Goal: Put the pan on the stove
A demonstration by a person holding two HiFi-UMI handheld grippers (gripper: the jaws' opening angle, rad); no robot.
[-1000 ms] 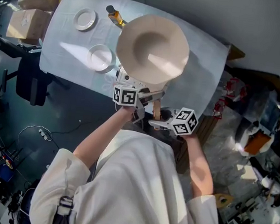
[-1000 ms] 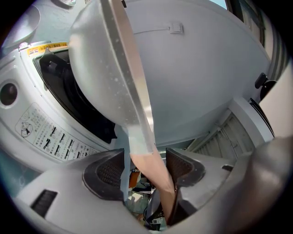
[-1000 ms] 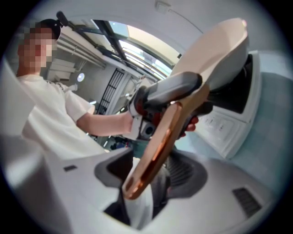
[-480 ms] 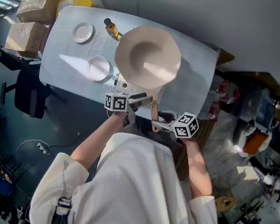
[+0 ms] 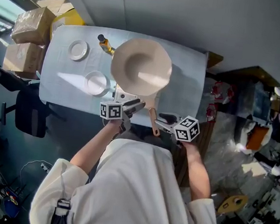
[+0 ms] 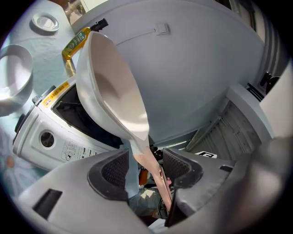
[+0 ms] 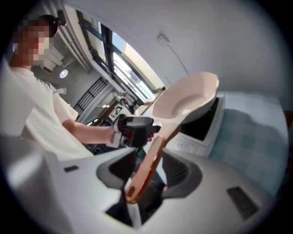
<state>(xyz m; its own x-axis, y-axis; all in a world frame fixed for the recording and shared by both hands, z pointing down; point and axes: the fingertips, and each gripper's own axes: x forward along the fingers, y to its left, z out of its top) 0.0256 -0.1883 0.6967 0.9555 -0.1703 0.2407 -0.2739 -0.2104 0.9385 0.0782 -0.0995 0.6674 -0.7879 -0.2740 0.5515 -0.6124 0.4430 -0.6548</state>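
A cream pan [image 5: 141, 66] with a wooden handle [image 5: 153, 121] sits over the white table-top stove [image 5: 122, 88] at the table's near edge. My left gripper [image 5: 133, 105] reaches in from the left at the handle's root. In the left gripper view its jaws [image 6: 145, 167] are closing around the neck of the pan [image 6: 114, 87], with a gap still showing beside the wood. My right gripper [image 5: 163, 120] is at the handle's free end. Its jaws [image 7: 149, 171] are also closing, and the handle [image 7: 151, 160] runs between them without being pinched.
On the pale blue table [image 5: 189, 74] lie a small plate [image 5: 78, 50], a white bowl [image 5: 96, 83] and an oil bottle [image 5: 106, 44] behind the pan. Cardboard boxes [image 5: 32, 24] are stacked at the far left, and a dark chair [image 5: 31, 116] stands by the table's left side.
The head view has drawn back, so table and pan look smaller. Both grippers have slid a little toward me along the handle. The pan stays over the stove.
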